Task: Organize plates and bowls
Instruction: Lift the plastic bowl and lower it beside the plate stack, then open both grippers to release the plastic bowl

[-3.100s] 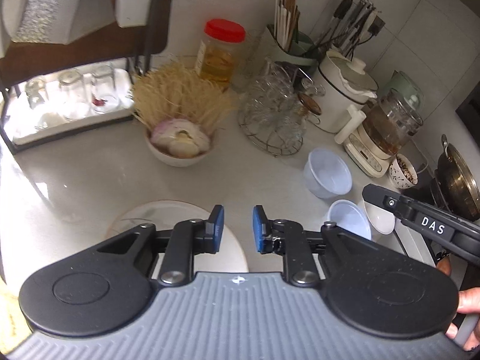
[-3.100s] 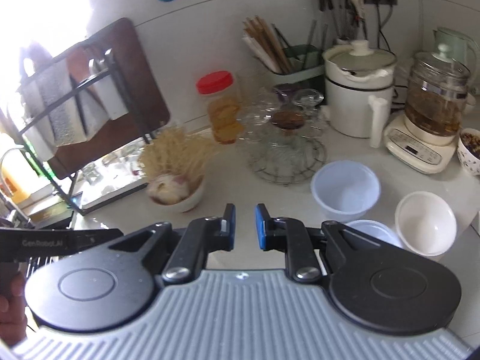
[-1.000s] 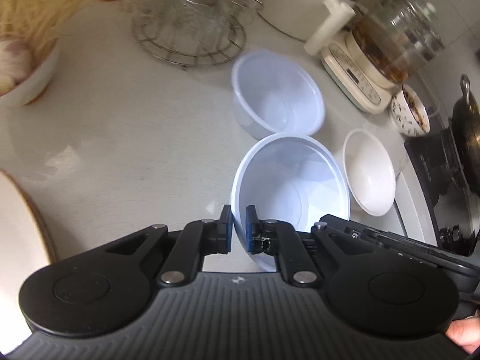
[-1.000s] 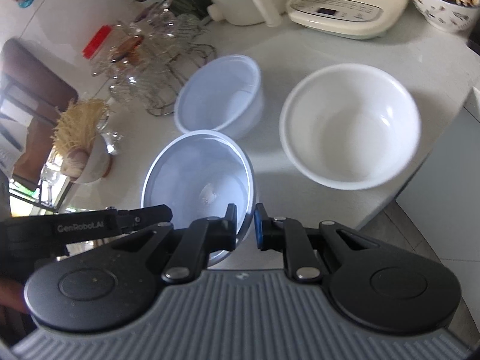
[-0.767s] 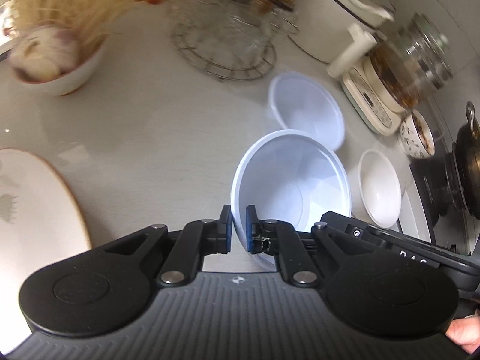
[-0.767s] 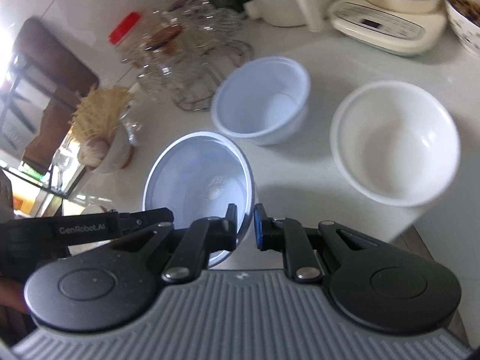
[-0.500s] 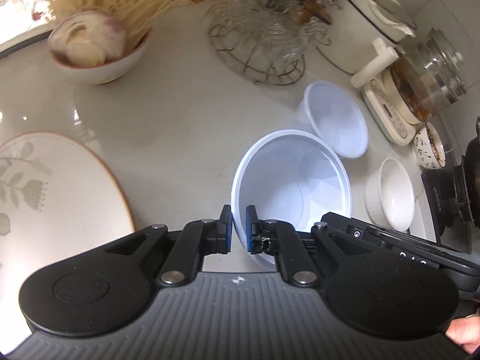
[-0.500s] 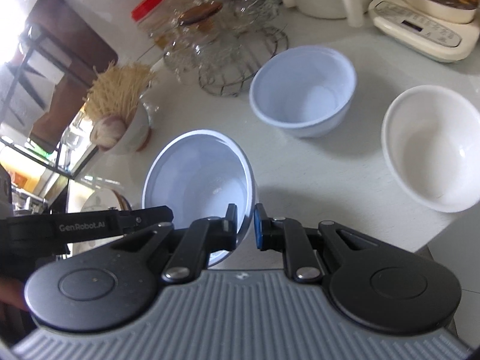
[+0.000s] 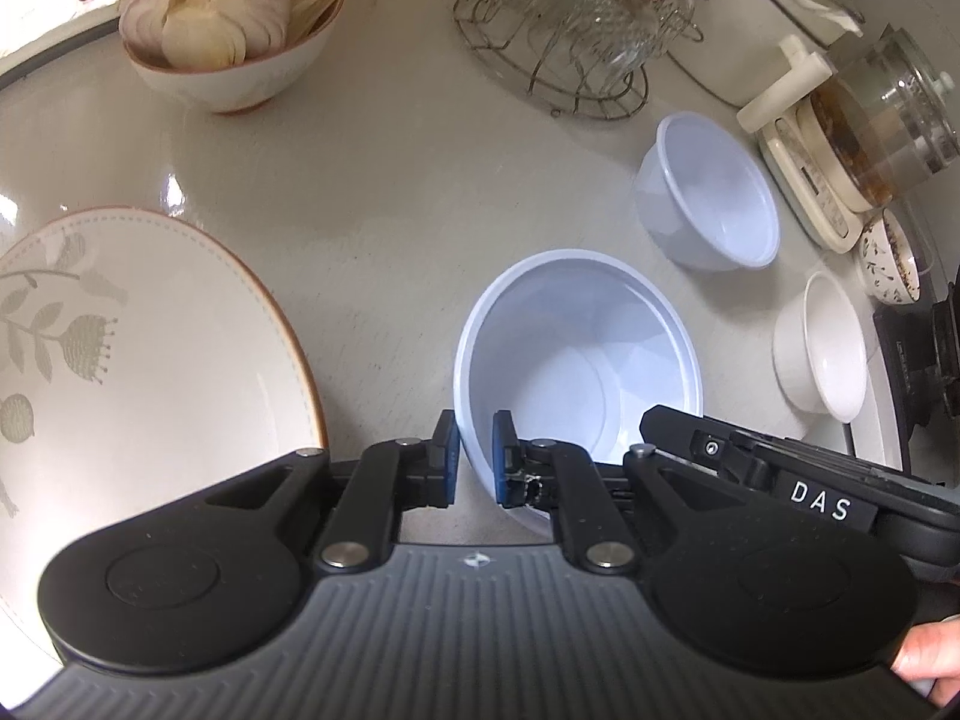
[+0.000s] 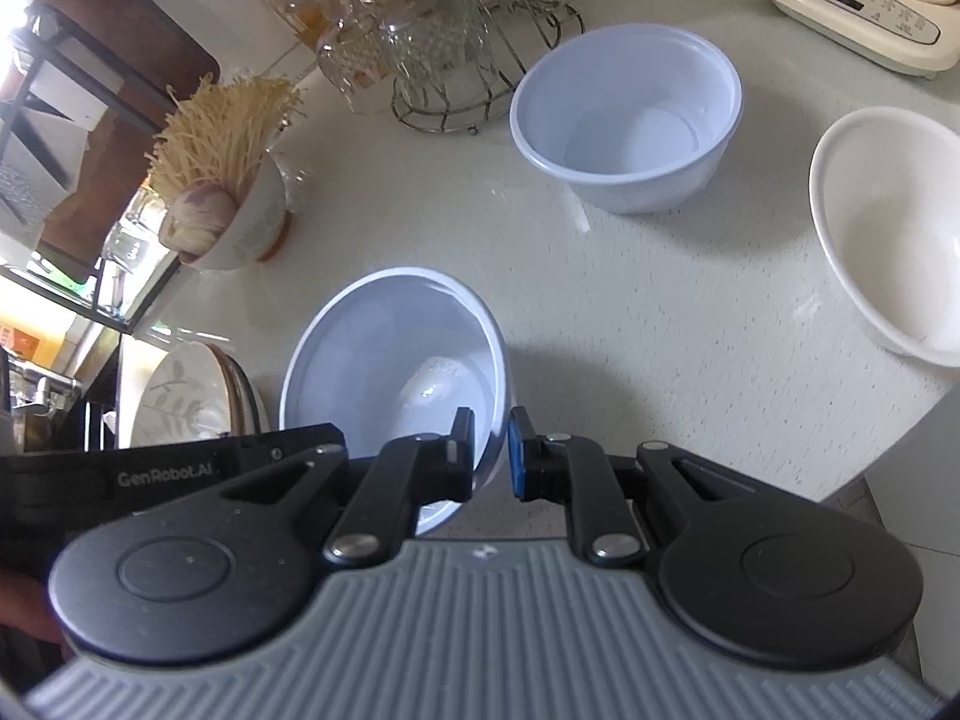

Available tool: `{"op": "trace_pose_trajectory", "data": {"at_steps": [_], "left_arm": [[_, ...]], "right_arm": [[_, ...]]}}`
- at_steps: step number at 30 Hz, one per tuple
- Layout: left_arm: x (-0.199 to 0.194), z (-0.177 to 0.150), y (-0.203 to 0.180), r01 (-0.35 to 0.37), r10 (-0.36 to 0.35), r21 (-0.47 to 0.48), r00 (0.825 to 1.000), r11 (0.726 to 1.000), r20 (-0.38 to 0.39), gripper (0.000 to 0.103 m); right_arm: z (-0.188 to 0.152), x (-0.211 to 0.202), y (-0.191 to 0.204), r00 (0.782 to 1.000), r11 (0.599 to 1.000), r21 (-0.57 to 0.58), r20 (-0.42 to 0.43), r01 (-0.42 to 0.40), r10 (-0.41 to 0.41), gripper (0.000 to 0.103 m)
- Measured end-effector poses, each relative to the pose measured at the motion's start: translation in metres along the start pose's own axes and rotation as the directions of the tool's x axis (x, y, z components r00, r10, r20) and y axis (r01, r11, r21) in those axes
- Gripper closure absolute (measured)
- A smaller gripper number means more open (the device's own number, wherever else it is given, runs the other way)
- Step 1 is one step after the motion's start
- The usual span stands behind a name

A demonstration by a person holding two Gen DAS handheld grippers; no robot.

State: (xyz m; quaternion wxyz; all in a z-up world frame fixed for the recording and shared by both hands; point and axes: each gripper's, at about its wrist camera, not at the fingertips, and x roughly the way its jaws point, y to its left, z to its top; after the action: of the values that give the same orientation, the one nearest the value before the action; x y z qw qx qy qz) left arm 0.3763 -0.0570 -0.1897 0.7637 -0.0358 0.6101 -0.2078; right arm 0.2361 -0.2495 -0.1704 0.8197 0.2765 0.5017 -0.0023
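A pale blue plastic bowl (image 9: 576,360) hangs just above the counter, held by two sides of its rim. My left gripper (image 9: 475,456) is shut on its left wall. My right gripper (image 10: 491,450) is shut on the right wall of the same bowl (image 10: 390,360). A large white plate with a leaf pattern (image 9: 150,348) lies close to the left of the held bowl and shows as a stack edge in the right wrist view (image 10: 180,408). A second blue bowl (image 10: 630,120) and a white bowl (image 10: 888,228) stand on the counter further right.
A bowl of garlic and dry noodles (image 9: 222,48) and a wire rack of glasses (image 9: 570,30) stand at the back. A glass kettle on its base (image 9: 852,138) and a small patterned bowl (image 9: 888,264) are at the right. The counter's front edge (image 10: 840,468) runs near the white bowl.
Both grippers have carried the blue bowl leftward over the counter, away from the other two bowls. The patterned plate has come much further into the left wrist view.
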Motion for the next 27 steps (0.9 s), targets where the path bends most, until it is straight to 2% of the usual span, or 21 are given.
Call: {"op": "trace_pose_trajectory", "data": {"at_steps": [8, 12, 15, 17, 20, 21, 23, 27], "left_arm": [[0.004, -0.002, 0.002, -0.009, 0.009, -0.002, 1.0, 1.0, -0.016, 0.092], [0.003, 0.0, 0.002, -0.016, 0.016, -0.002, 1.0, 1.0, -0.012, 0.091], [-0.002, -0.001, -0.001, -0.061, 0.061, -0.007, 0.998, 0.998, -0.01, 0.082], [-0.007, -0.002, -0.002, -0.078, 0.078, -0.002, 0.997, 0.997, 0.007, 0.065], [-0.016, -0.003, -0.003, -0.099, 0.099, -0.002, 0.994, 0.995, 0.039, 0.061], [-0.02, -0.004, -0.004, -0.1, 0.1, -0.003, 0.994, 0.995, 0.053, 0.061], [-0.029, -0.005, -0.006, -0.113, 0.112, 0.002, 0.99, 0.994, 0.081, 0.059], [-0.052, -0.005, -0.015, -0.131, 0.126, 0.025, 0.981, 0.991, 0.148, 0.058]], "right_arm": [[-0.002, 0.005, -0.002, 1.0, 1.0, 0.02, -0.02, -0.001, 0.001, 0.087], [-0.001, -0.001, -0.002, 1.0, 1.0, 0.01, 0.002, -0.006, 0.006, 0.086], [0.001, -0.005, 0.0, 1.0, 1.0, -0.006, 0.019, -0.014, 0.015, 0.086], [0.002, -0.01, 0.0, 0.999, 1.0, -0.015, 0.041, -0.015, 0.015, 0.086], [0.004, -0.018, 0.001, 0.997, 1.0, -0.03, 0.076, -0.009, 0.011, 0.085], [0.005, -0.02, 0.001, 0.996, 0.999, -0.037, 0.084, -0.004, 0.007, 0.083], [0.006, -0.025, 0.001, 0.994, 0.999, -0.046, 0.108, -0.005, 0.01, 0.06], [0.01, -0.039, 0.006, 0.987, 0.995, -0.097, 0.161, 0.002, 0.013, 0.059]]}}
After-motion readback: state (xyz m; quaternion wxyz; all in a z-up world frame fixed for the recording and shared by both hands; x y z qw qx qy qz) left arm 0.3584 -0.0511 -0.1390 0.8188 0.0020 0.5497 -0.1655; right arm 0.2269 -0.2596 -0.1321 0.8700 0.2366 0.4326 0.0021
